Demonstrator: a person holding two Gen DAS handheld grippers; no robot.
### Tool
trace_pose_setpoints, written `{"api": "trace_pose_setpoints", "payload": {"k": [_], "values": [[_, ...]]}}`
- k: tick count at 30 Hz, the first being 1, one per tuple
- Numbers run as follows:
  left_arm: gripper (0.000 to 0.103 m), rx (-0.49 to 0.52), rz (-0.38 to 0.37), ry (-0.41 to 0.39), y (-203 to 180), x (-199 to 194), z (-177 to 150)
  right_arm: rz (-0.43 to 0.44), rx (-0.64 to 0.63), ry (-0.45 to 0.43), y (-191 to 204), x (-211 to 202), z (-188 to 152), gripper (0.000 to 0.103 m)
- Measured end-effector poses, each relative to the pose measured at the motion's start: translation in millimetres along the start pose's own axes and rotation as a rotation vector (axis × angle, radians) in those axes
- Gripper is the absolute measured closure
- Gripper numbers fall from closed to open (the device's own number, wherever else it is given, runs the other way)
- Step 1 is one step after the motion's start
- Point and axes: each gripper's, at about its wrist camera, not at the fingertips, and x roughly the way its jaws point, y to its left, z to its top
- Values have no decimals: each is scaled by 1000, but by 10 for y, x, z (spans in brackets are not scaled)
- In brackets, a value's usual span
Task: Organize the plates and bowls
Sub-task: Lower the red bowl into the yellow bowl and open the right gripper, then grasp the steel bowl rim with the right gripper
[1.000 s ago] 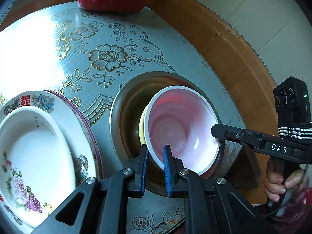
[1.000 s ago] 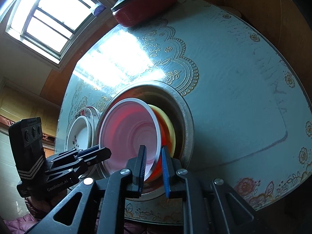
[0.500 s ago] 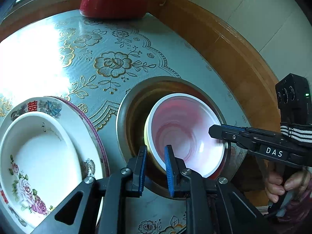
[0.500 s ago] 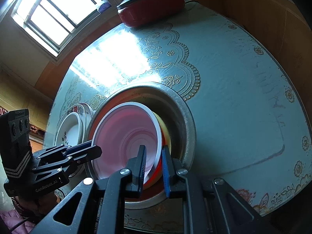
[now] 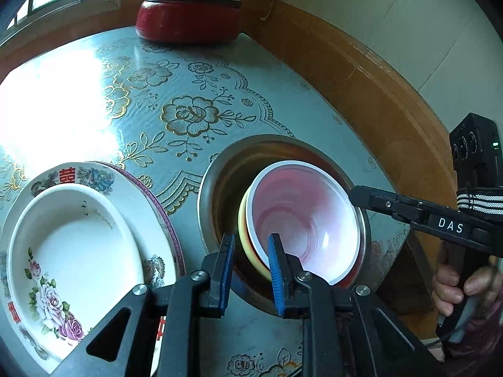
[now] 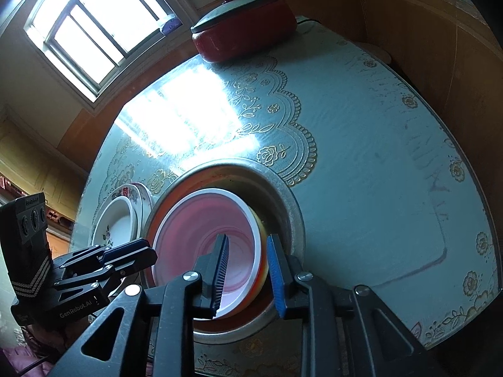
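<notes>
A: Pink bowl [image 5: 301, 220] nested on a yellow one, in the steel basin [image 5: 217, 169], lower centre. Left hand-held gripper [image 5: 250, 267] spread astride the rim; likewise right hand-held gripper [image 6: 246, 267].

B: Looks like release. Next: retreat without nudging anything.

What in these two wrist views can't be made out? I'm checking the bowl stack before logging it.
- Yellow bowl: only a rim sliver shows in either view; the pink bowl nested in it hides the rest.
- Metal basin floor: covered by the bowls.
- Plates under the floral dish: count unclear; left view cuts them off.
- Writing on the tablecloth: too faint, right view.
</notes>
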Motion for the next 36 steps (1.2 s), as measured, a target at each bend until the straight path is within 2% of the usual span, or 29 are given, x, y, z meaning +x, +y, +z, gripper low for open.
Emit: {"api": "trace_pose_setpoints", "payload": {"k": [7, 9, 16, 21, 22, 26, 29, 36], "values": [[81, -22, -21, -21, 60, -95, -52, -54, 50, -29, -205, -37, 18, 78], [81, -29, -26, -22, 99, -118, -88, -72, 63, -34, -263, -29, 4, 75], [81, -38, -81, 5, 149, -100, -218, -44, 74, -18, -346, 33, -20, 75], [81, -33, -82, 13, 127, -68, -223, -44, 60, -10, -364, 89, -15, 75], [81, -33, -85, 17, 125, -55, -222, -44, 59, -8, -368, 103, -16, 75], [78, -36, -99, 22, 120, -15, -208, -28, 32, -2, -321, 153, -28, 89], [78, -37, -91, 24, 112, 36, -177, -26, 19, 5, -291, 221, -4, 94], [78, -29, -20, 14, 84, 149, -4, -24, 29, -5, -337, 341, 164, 94]]}}
